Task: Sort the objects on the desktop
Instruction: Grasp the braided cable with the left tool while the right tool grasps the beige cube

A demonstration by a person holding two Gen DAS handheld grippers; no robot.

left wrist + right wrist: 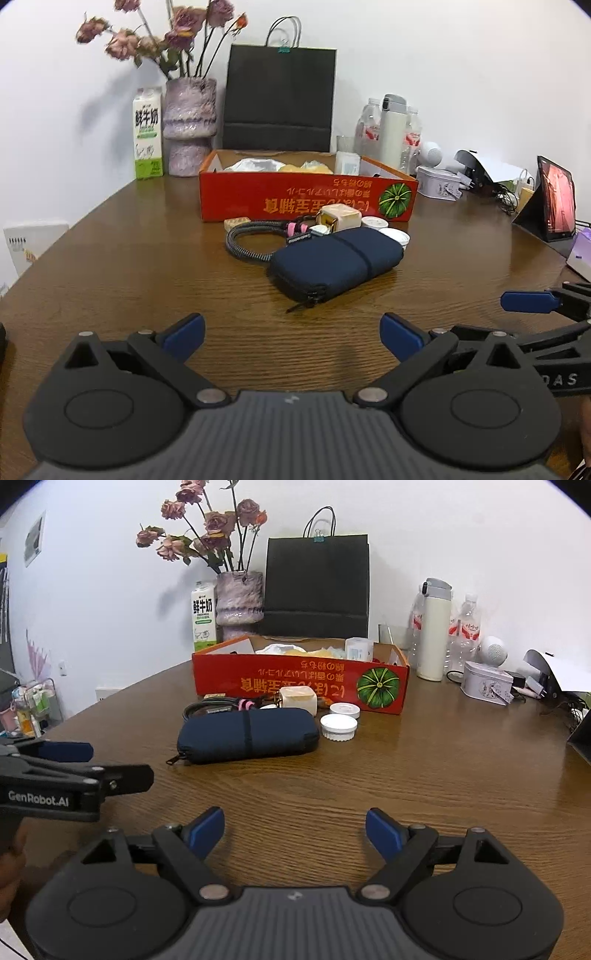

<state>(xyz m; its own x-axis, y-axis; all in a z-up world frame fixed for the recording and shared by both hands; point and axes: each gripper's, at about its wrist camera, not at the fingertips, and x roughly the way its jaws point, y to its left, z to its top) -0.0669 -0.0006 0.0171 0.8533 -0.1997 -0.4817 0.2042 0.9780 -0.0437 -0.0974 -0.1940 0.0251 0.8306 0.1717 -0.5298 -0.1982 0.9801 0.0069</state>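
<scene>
1. Both the left gripper [291, 334] and the right gripper [294, 830] are hanging wide and empty.
2. The pouch [247, 734] is lying just before the red box [295, 679]; I'd be closing on its narrow width.

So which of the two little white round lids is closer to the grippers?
The ridged-edge white lid, beside the blue pouch. The other lid sits behind it, against the red box.

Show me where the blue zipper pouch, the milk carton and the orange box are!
navy zipper pouch [247, 734], right wrist view, middle of its top.
milk carton [147, 136], left wrist view, its printed front.
orange cardboard box [295, 686], right wrist view, its printed front wall.
</scene>
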